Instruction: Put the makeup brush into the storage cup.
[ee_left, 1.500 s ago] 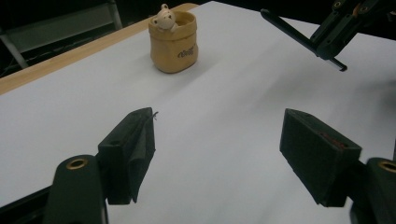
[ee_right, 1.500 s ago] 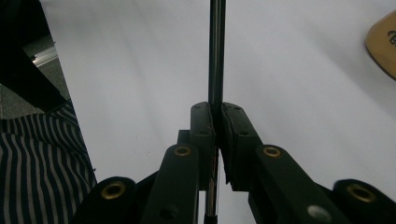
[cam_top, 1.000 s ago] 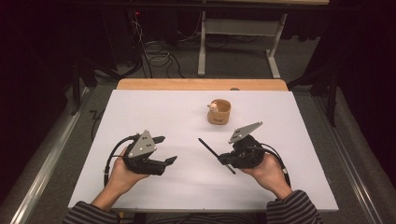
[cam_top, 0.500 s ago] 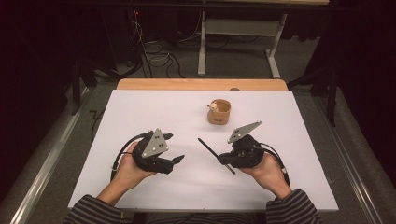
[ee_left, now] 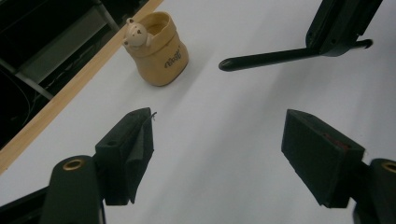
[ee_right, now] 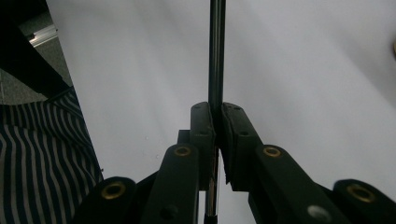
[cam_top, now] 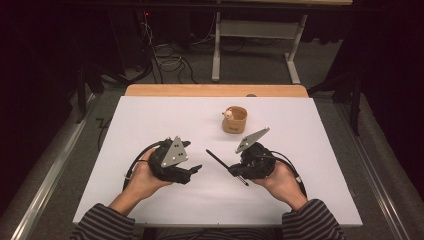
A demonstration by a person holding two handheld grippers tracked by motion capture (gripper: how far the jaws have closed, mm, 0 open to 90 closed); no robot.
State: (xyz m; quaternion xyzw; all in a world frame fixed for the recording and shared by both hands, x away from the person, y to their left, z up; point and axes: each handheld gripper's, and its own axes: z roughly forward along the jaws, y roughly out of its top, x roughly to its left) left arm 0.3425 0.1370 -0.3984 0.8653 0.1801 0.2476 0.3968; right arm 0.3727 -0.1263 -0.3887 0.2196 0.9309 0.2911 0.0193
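Pen (cam_top: 218, 160): a slim black pen, clamped near one end by my right gripper (cam_top: 239, 172); it slants up and left over the white table (cam_top: 150, 120), its free tip pointing toward my left gripper (cam_top: 192, 171).
Pen, close up: in the right gripper view the shaft (ee_right: 216, 51) runs straight up from between the two pads, which are clenched on it.
Right gripper: holds its place since a second ago, grip unchanged.
Left gripper: jaws released and spread wide, nothing between the pads (ee_left: 135, 149); over the last second I see it shift rightward across the table, closing on the pen's free tip (ee_left: 229, 64).
Meaning: I judge this an approach for a two-handed move on the pen, perhaps pulling a cap or handing it over; no contact by the left yet.
Cup (cam_top: 234, 120): a tan holder with a small bear figure on its rim, standing apart beyond the grippers, a likely place for the pen.
Hard to make out: whether the pen has a cap; the cup's inside; the pen's rear end, cut off at the bottom of the right gripper view.
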